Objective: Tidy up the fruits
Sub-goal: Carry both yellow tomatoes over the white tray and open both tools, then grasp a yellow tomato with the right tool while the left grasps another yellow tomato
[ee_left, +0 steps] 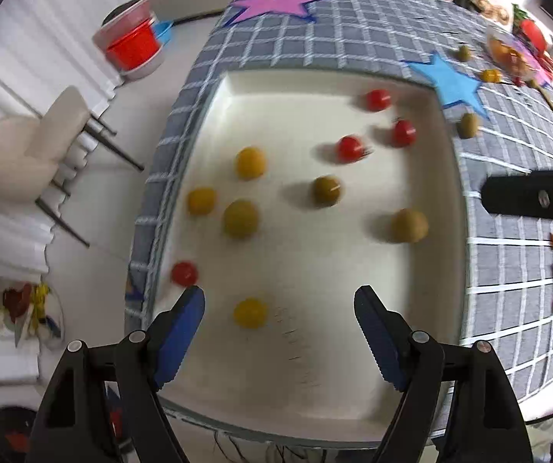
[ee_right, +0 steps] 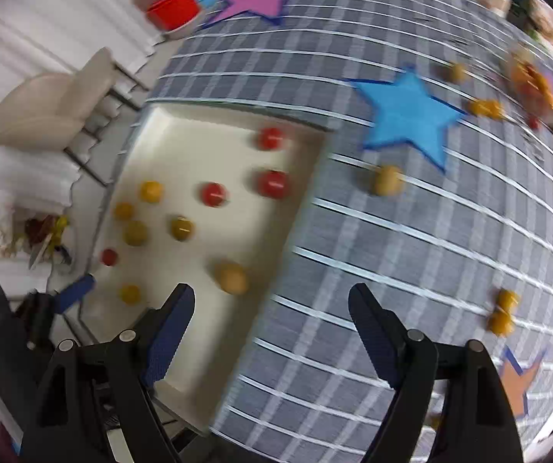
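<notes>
Under me is a table with a grey cloth (ee_left: 373, 38) that has white grid lines. A white tray (ee_left: 238, 88) lies on the cloth near its left edge. A pink star (ee_left: 276, 2), a blue star (ee_left: 450, 81) and an orange star (ee_right: 517, 382) lie flat on the cloth. To the right of the tray I see small round fruits directly on the cloth: an olive-green one (ee_left: 468, 125) just beside the tray's far corner, and some yellow ones (ee_right: 502, 312) near the orange star.
</notes>
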Demonstrator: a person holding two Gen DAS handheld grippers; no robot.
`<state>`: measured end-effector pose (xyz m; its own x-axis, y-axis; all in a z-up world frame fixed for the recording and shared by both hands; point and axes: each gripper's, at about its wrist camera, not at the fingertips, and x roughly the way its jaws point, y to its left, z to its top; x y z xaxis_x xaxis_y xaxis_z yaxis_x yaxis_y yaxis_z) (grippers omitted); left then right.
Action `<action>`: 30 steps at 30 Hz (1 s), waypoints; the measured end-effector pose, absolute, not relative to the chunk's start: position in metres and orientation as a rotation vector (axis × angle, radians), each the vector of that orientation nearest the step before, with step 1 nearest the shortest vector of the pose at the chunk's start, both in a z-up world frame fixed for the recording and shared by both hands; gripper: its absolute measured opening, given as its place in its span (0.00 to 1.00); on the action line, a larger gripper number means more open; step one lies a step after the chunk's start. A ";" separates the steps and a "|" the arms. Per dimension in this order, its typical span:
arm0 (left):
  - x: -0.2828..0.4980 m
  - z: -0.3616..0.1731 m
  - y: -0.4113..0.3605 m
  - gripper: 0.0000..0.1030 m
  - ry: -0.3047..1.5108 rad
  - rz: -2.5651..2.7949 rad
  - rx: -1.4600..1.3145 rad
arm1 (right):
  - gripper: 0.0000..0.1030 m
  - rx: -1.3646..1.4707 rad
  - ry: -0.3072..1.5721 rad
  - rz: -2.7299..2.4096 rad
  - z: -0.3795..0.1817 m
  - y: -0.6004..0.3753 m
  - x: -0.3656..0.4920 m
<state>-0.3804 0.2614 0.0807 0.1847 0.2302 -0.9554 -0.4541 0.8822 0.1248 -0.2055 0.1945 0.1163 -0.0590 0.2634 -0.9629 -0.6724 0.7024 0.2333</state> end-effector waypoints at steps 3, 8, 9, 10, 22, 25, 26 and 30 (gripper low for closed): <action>-0.365 0.089 0.246 0.79 1.286 0.440 -0.172 | 0.82 -0.340 1.441 0.710 0.119 0.160 -0.198; -0.336 0.100 0.212 0.79 1.262 0.335 -0.109 | 0.82 -0.291 1.463 0.560 0.117 0.085 -0.190; -0.330 0.101 0.204 0.79 1.259 0.314 -0.099 | 0.82 -0.279 1.471 0.532 0.115 0.071 -0.190; -0.323 0.101 0.195 0.79 1.258 0.288 -0.086 | 0.82 -0.267 1.480 0.509 0.111 0.059 -0.188; -0.253 0.072 0.098 0.79 1.314 -0.025 -0.015 | 0.68 -0.127 1.501 0.358 0.082 -0.035 -0.206; -0.238 0.065 0.080 0.79 1.325 -0.076 -0.020 | 0.65 -0.105 1.491 0.376 0.079 -0.041 -0.213; -0.234 0.063 0.077 0.79 1.329 -0.083 -0.022 | 0.64 -0.103 1.487 0.383 0.076 -0.042 -0.213; -0.218 0.057 0.066 0.79 1.335 -0.108 -0.034 | 0.63 -0.098 1.467 0.413 0.074 -0.040 -0.219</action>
